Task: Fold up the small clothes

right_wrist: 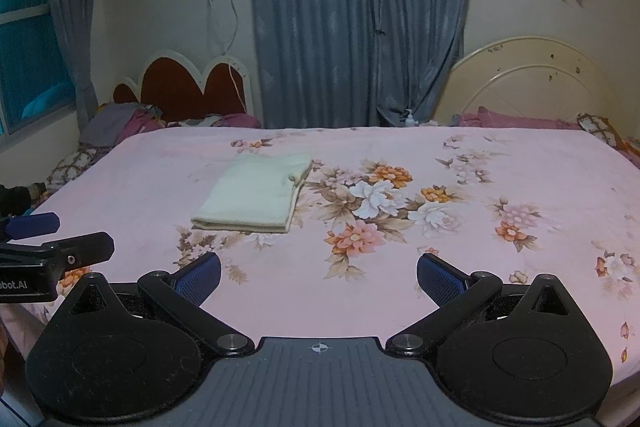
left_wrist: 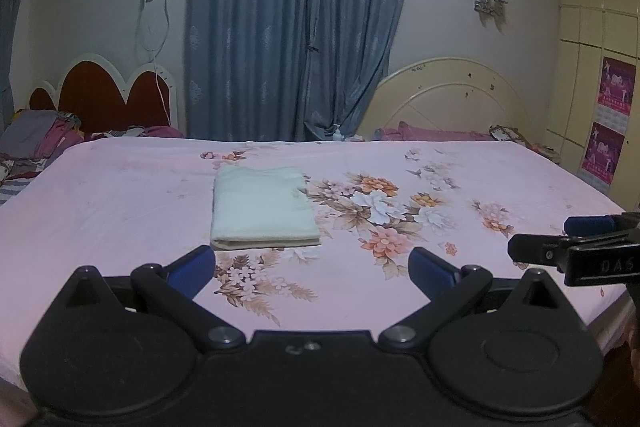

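The pale folded cloth (left_wrist: 262, 209) lies flat on the pink floral bedsheet (left_wrist: 400, 299), left of the big flower print and just beyond both grippers. The left gripper (left_wrist: 312, 267) and right gripper (right_wrist: 319, 275) hover spread wide, holding nothing. If another fold is wanted, pinch the near corners together evenly; its layers and far edge are hard to make out.

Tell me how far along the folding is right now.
Done, by the look of it: the pale cloth lies folded in a neat rectangle on the floral sheet. In hand: nothing; the left gripper and right gripper are both open and short of it. No other loose garment shows on the sheet.
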